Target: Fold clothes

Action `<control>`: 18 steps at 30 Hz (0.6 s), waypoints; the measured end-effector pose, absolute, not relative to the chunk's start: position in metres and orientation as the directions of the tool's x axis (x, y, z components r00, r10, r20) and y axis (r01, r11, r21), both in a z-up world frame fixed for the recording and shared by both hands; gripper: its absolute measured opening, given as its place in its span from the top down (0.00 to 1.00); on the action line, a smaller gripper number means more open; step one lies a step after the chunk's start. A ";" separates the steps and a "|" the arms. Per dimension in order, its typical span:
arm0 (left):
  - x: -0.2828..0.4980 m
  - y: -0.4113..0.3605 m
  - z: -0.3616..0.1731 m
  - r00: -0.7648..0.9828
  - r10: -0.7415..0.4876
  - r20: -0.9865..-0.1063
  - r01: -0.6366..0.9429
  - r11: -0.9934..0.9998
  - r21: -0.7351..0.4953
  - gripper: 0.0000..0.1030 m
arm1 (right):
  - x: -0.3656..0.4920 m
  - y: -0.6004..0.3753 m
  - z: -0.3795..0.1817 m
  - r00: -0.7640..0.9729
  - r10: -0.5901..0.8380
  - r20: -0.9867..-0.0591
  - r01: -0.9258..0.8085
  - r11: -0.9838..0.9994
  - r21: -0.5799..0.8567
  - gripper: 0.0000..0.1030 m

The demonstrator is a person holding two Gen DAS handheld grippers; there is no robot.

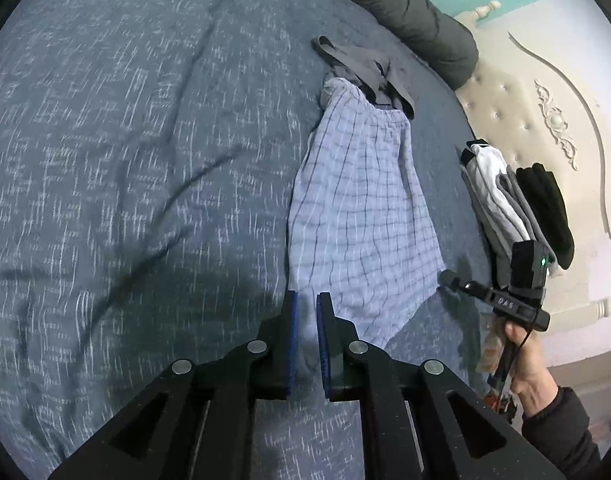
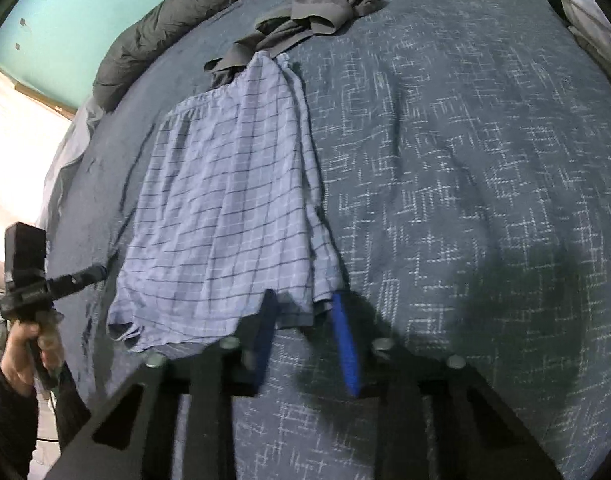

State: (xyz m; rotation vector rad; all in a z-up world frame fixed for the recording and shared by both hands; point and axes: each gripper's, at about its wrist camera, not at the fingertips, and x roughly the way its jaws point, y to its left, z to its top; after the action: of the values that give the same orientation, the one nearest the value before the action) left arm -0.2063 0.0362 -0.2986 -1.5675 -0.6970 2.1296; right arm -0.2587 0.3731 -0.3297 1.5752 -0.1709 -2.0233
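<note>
Left claw [image 1: 306,300] narrow, nothing between its pads, just beside the plaid shorts [image 1: 361,216] on the bed [image 1: 125,140]; right claw [image 2: 303,304] part-open around their hem; its body reads "DAS"; only left view shows folded stack [image 1: 505,200] beyond.

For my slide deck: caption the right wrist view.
Right hand-held gripper at the hem of plaid shorts on a blue bedspread.

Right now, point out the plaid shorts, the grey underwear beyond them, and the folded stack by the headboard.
plaid shorts [image 2: 225,200]: right wrist view, middle of the checked fabric.
grey underwear [image 2: 321,4]: right wrist view, on the crumpled waistband.
folded stack [image 1: 501,200]: left wrist view, on the white-and-grey folded piece.
</note>
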 end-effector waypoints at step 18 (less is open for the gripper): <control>-0.283 0.056 -0.280 -0.327 0.547 -0.771 -0.065 -0.826 -0.559 0.82 | -0.286 0.385 -0.295 -0.246 -0.505 -0.827 0.360 -0.840 0.406 0.75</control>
State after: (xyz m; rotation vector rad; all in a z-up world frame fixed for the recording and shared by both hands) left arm -0.2825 0.0562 -0.2798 -1.5311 -0.6184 2.1973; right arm -0.2863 0.3854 -0.2950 1.4763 -0.1778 -2.1141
